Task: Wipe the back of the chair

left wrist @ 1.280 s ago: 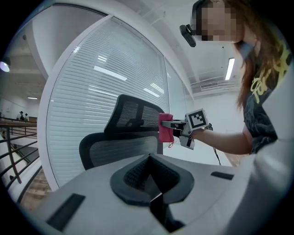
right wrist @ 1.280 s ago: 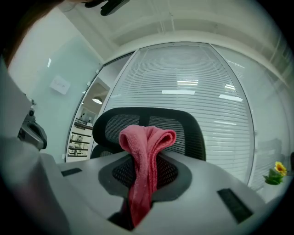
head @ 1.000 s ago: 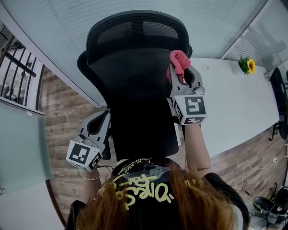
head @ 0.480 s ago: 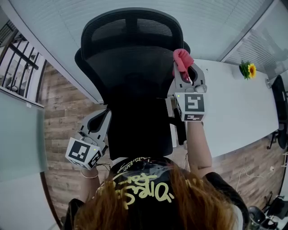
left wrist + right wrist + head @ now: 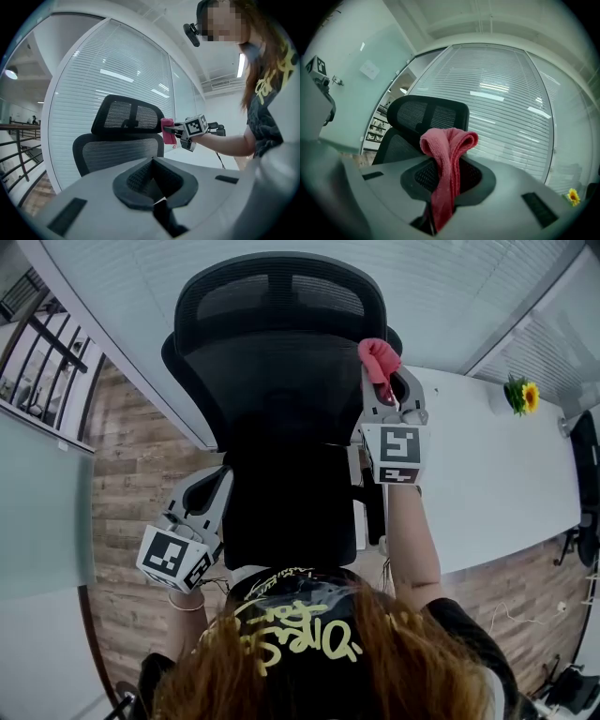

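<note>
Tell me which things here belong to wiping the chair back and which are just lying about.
For the job:
- black mesh office chair
- folded pink terry cloth, pinched in the right tongs
- left tongs, shut and empty, low beside the chair

Just there:
- long white table
- yellow sunflower on it
- black metal railing

a white table point(image 5: 487, 474) on wood plank floor point(image 5: 131, 484) bears a sunflower point(image 5: 521, 395).
</note>
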Motion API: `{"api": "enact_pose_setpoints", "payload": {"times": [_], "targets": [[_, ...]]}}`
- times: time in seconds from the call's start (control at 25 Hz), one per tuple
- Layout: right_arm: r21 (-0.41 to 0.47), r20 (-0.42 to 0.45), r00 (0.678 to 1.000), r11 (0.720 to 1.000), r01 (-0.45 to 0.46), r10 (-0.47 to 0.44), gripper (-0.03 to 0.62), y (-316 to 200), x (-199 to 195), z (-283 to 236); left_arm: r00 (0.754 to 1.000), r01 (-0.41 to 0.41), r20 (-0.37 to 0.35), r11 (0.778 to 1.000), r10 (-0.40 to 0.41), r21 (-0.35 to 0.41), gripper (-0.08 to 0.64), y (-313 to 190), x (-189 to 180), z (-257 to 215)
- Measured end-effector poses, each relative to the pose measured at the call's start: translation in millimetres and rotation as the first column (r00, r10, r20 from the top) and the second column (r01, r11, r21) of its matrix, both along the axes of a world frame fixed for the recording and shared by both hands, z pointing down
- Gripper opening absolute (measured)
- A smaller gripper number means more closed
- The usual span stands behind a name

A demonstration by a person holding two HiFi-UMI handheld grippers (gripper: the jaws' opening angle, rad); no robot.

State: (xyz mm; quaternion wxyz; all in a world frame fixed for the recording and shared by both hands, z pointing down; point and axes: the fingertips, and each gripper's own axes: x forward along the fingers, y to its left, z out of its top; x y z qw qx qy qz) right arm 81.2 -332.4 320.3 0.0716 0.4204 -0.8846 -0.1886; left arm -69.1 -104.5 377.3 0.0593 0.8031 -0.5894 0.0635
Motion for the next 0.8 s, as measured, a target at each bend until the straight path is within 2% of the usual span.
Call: {"api": "enact_pose_setpoints", "payload": {"times": [0.8], "targets": [[-0.048,0.101,0.993,0.998,-0.052,0.056,0.066,-11.7,-21.6,5.5,1.000,0.010,0.009,1.000,-0.010,-0.006,-0.006,4.4,-22.4,-2.4]]}}
